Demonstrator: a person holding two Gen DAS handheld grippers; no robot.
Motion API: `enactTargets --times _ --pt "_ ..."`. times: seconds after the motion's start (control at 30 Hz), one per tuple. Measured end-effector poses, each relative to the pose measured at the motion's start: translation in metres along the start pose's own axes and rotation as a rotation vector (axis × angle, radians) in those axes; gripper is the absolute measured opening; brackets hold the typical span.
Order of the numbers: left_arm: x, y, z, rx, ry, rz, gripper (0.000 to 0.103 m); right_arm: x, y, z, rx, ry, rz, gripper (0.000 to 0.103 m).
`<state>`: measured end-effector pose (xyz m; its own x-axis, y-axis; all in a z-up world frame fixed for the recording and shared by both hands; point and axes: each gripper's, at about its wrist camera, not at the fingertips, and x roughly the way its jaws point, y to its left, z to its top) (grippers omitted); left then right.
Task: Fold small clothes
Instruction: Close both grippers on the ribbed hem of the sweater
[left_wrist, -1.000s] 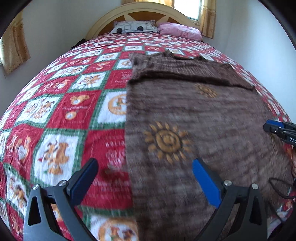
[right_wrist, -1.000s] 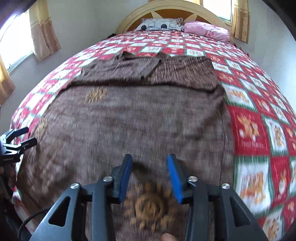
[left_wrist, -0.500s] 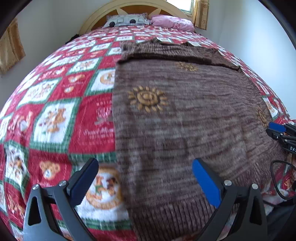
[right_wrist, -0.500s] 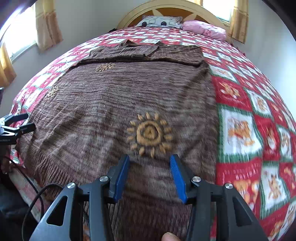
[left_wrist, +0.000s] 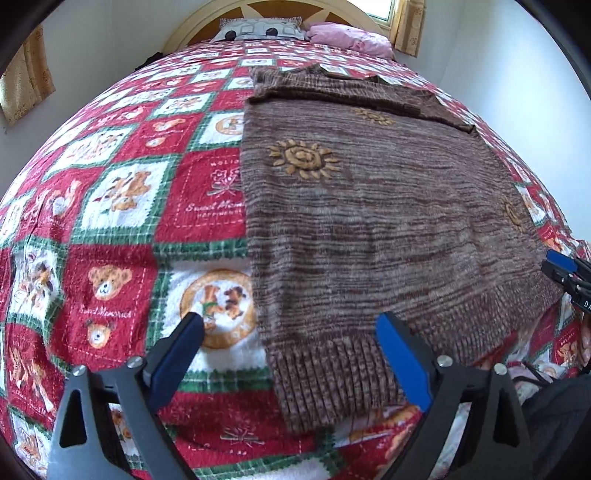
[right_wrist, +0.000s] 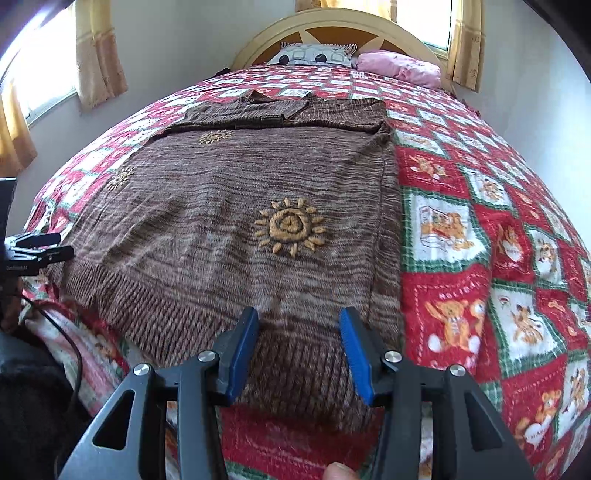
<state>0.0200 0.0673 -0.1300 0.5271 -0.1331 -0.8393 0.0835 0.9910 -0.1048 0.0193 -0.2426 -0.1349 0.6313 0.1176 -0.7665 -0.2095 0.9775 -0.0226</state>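
Between the spread fingers of the left gripper (left_wrist: 291, 350) lies the near-left hem corner of the sweater (left_wrist: 369, 214), flat on the quilt (left_wrist: 110, 229). The right gripper (right_wrist: 301, 347), fingers parted and empty, hovers over the hem's right end.

Sweater (left_wrist: 369, 206) lies on quilt (left_wrist: 110, 206), pillows (right_wrist: 399, 68) behind.
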Motion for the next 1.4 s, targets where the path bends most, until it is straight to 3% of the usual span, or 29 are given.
enactTargets --times 0.3,0.47,0.63,0.9,1.03,1.13,1.2,1.27,1.37,1.4 --pt "-0.004 0.004 -0.003 -0.02 0.015 -0.009 0.093 -0.02 -0.012 -0.014 0.037 -0.012 -0.011 0.048" --pt "-0.006 0.011 -0.002 -0.033 0.012 0.033 0.09 -0.023 -0.029 -0.019 0.105 0.008 -0.031 0.048" --pt "-0.004 0.01 -0.004 -0.029 0.017 0.012 0.086 -0.023 -0.035 -0.021 0.147 0.015 0.016 0.048" --pt "-0.005 0.005 -0.005 -0.014 0.013 -0.019 0.077 -0.024 -0.026 -0.025 0.14 0.013 0.052 0.021" --pt "-0.007 0.001 -0.005 0.004 0.017 -0.031 0.072 -0.026 -0.027 -0.028 0.147 0.008 0.083 0.017" --pt "-0.008 0.001 -0.005 0.003 0.011 -0.05 0.055 -0.024 -0.033 -0.03 0.173 -0.007 0.113 0.011" --pt "-0.01 0.0 -0.005 0.005 0.008 -0.073 0.035 -0.024 -0.038 -0.031 0.2 -0.012 0.144 0.01" --pt "-0.01 -0.001 -0.005 0.009 0.008 -0.084 0.031 -0.024 -0.041 -0.032 0.222 -0.012 0.169 0.01" --pt "-0.011 0.004 -0.003 -0.01 0.011 -0.124 0.014 -0.023 -0.044 -0.033 0.236 -0.017 0.189 0.009" --pt "-0.011 0.006 -0.002 -0.022 0.014 -0.138 0.012 -0.024 -0.045 -0.033 0.237 -0.019 0.198 0.008"
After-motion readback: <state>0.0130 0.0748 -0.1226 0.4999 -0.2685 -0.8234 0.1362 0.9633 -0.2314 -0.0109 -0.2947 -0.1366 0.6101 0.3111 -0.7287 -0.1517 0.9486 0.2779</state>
